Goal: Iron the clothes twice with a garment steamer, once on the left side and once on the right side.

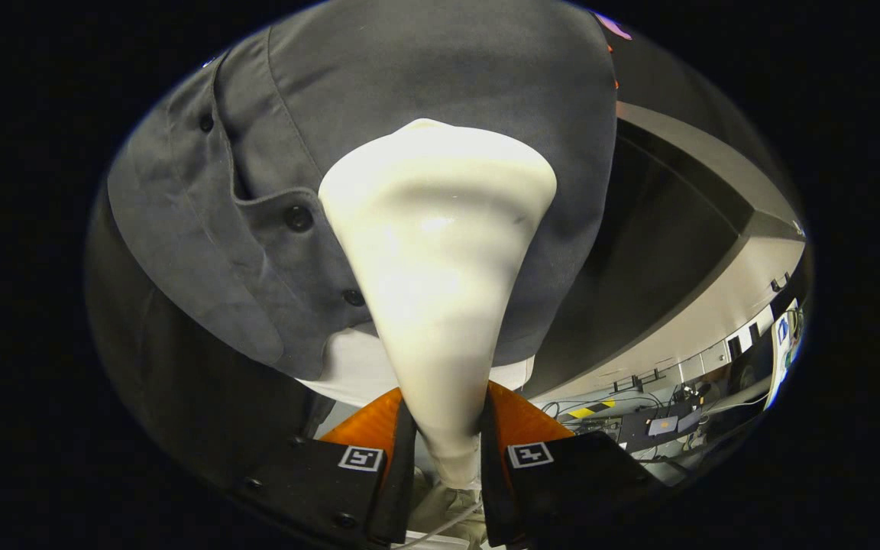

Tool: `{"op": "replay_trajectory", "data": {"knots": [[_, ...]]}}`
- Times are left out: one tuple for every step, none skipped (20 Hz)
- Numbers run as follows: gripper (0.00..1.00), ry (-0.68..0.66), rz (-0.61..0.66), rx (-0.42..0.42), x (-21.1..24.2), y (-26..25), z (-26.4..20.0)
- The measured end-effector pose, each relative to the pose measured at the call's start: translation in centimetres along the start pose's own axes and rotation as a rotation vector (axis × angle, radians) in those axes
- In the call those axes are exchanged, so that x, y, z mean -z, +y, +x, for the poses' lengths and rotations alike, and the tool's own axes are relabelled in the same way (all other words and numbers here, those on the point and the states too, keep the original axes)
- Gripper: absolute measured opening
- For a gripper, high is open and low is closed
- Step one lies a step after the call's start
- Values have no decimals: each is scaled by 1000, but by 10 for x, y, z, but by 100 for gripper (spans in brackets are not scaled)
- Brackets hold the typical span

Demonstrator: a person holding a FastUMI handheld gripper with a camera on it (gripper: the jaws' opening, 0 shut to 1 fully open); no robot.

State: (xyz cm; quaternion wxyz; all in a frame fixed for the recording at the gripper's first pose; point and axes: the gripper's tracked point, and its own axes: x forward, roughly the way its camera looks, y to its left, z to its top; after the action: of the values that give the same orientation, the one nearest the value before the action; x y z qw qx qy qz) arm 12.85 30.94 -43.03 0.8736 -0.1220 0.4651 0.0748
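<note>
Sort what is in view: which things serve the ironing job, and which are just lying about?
Job:
- garment steamer, clamped between the gripper jaws
- grey shirt, just beyond the steamer head

Lying about:
- cables and devices on the floor
- cabinets beyond

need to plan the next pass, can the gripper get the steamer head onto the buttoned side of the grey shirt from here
Probably yes. The gripper is shut on the steamer, whose wide head already lies against the grey shirt just beside the button row, and nothing stands between them.

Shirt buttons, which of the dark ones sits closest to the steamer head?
The lowest button, right at the white steamer head's edge. The middle one lies farther off, the top one farthest. The hand-held gripper clamps the steamer.
</note>
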Motion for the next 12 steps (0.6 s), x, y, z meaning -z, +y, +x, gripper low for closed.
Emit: {"op": "replay_trajectory", "data": {"knots": [[45,7,1,6,6,-1,4],[45,12,2,12,9,-2,7],[45,18,3,18,11,-1,8],[45,21,5,24,13,-2,9],[45,23,8,31,17,0,9],[45,22,12,36,18,1,7],[45,18,20,44,21,1,8],[45,11,30,49,20,2,4],[45,3,36,56,21,3,1],[46,-4,40,64,22,4,-2],[45,-15,45,73,21,4,-5],[45,-28,52,81,19,5,-10]]}}
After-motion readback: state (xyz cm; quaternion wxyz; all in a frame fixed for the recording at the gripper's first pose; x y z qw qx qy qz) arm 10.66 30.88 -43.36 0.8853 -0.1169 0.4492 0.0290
